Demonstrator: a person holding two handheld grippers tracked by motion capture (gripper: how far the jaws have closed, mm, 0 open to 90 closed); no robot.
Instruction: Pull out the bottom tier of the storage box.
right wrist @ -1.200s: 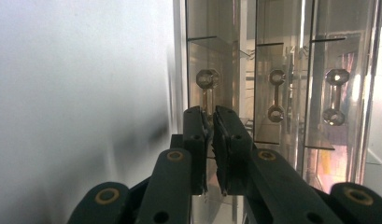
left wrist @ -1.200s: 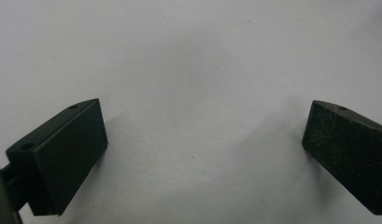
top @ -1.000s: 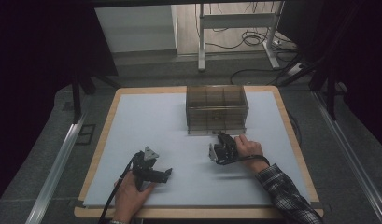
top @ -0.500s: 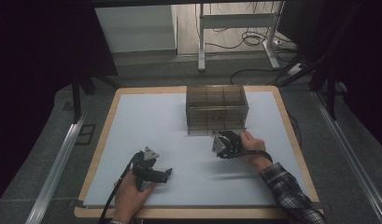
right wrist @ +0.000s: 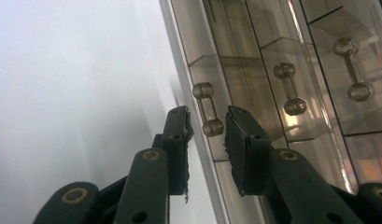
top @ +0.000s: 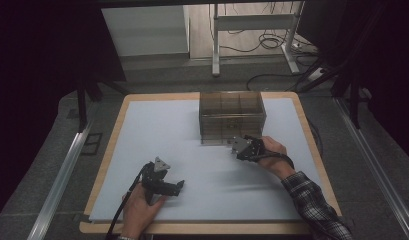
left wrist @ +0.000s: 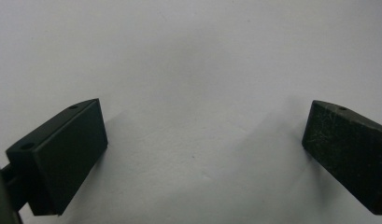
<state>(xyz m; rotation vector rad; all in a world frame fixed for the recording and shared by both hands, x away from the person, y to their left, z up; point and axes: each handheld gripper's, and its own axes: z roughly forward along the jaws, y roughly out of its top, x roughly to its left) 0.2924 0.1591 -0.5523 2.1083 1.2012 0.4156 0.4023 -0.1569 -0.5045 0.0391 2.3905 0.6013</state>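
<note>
Bench [top: 157, 125] covered by a pale sheet is seen from above. Nearest, at about 7 o'clock, the left gripper [top: 168, 186] is held low over the sheet by a hand [top: 139, 210]; in the left gripper view its jaws are spread wide with nothing but bare sheet between them. Farther in, at about 3 o'clock from centre, the right gripper [top: 237, 145] is held by the other hand [top: 272, 152], a checked sleeve [top: 312, 205] trailing behind it. Its jaws have just been opening; in the right gripper view they are parted a little on either side of a small knob [right wrist: 208, 109], and no pad is seen pressing on it. The knob belongs to a smoky clear drawer box [top: 232, 117], which stands at 12 o'clock just beyond that gripper.
</note>
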